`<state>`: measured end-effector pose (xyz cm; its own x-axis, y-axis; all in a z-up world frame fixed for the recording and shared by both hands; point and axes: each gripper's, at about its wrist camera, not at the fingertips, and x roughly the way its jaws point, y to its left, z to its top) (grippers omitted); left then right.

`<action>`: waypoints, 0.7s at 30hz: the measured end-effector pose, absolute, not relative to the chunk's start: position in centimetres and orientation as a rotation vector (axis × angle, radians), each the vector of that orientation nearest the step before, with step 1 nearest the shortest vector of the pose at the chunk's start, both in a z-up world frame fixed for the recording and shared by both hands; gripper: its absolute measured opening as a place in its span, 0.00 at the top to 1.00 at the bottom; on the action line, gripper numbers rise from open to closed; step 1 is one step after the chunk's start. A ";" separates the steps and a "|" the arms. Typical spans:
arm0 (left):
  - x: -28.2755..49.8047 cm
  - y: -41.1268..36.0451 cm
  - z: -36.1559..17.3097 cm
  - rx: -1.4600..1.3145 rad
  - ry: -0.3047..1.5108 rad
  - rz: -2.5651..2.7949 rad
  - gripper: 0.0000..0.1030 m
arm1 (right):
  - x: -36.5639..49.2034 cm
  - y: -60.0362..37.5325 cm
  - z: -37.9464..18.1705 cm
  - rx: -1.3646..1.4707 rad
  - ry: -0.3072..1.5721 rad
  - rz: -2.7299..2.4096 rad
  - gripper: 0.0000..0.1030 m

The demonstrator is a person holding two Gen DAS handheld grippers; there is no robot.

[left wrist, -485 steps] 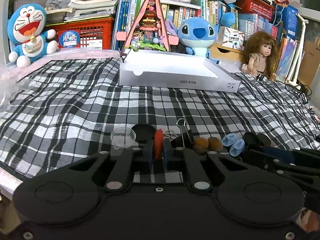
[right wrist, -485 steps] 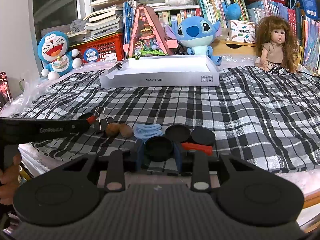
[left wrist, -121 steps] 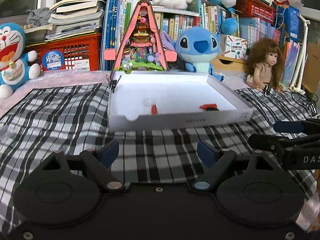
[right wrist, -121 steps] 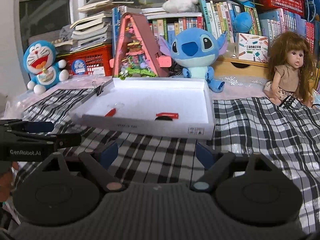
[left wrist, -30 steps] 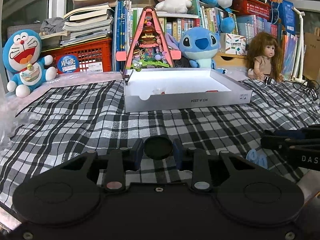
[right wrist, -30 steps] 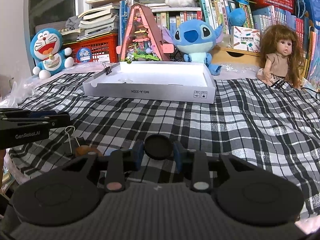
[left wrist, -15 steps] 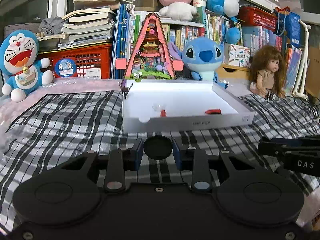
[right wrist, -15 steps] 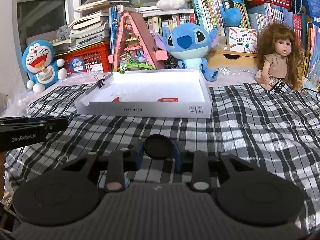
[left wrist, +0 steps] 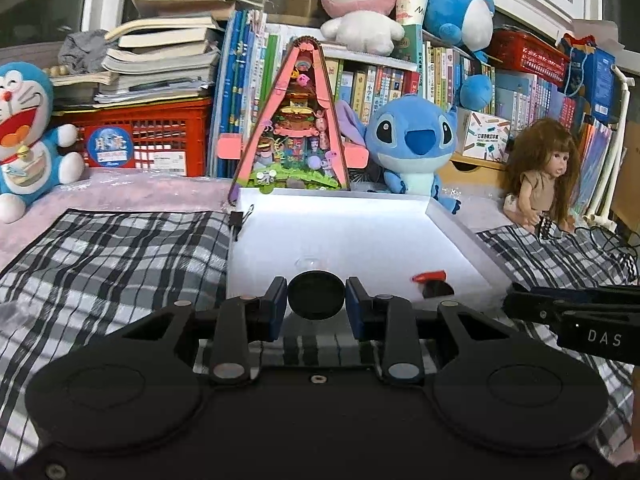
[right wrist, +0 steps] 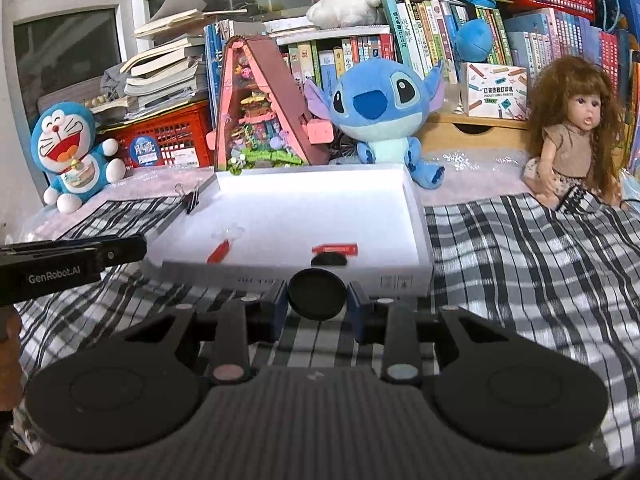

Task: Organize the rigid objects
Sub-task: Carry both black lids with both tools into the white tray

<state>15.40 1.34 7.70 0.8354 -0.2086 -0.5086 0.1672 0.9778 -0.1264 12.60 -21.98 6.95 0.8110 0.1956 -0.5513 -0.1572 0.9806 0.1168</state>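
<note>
Both wrist views. My left tongs (left wrist: 316, 304) are drawn in and pinch a black round lid (left wrist: 316, 295) by its edges; my right tongs (right wrist: 317, 302) likewise pinch a second black lid (right wrist: 317, 294). Neither lid touches anything but the pads. Each lid hangs at the near wall of the white box (right wrist: 416, 236), which lies on the plaid-covered counter (right wrist: 520, 264) and already holds a red piece (right wrist: 335, 249), a black disc (right wrist: 329, 259), a red stick (right wrist: 219, 253) and a clear cap (right wrist: 229, 232). Risks, as I judge them: an edge grip on a smooth disc may let it rotate or slip out short of the box; a low approach could strike the near wall; the two tongs, side by side, could collide.
</note>
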 end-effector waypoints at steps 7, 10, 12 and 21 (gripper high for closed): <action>20.4 1.1 7.8 -0.132 0.612 -0.195 0.71 | 16.8 -22.0 8.3 0.085 0.628 0.177 0.63; 22.3 1.0 7.6 -0.146 0.629 -0.196 0.71 | 18.7 -22.1 8.6 0.103 0.656 0.167 0.63; 23.6 0.9 7.4 -0.145 0.640 -0.190 0.71 | 20.0 -22.2 8.6 0.116 0.677 0.157 0.63; 27.6 0.1 5.7 -0.168 0.679 -0.156 0.71 | 24.0 -22.2 7.5 0.125 0.720 0.140 0.63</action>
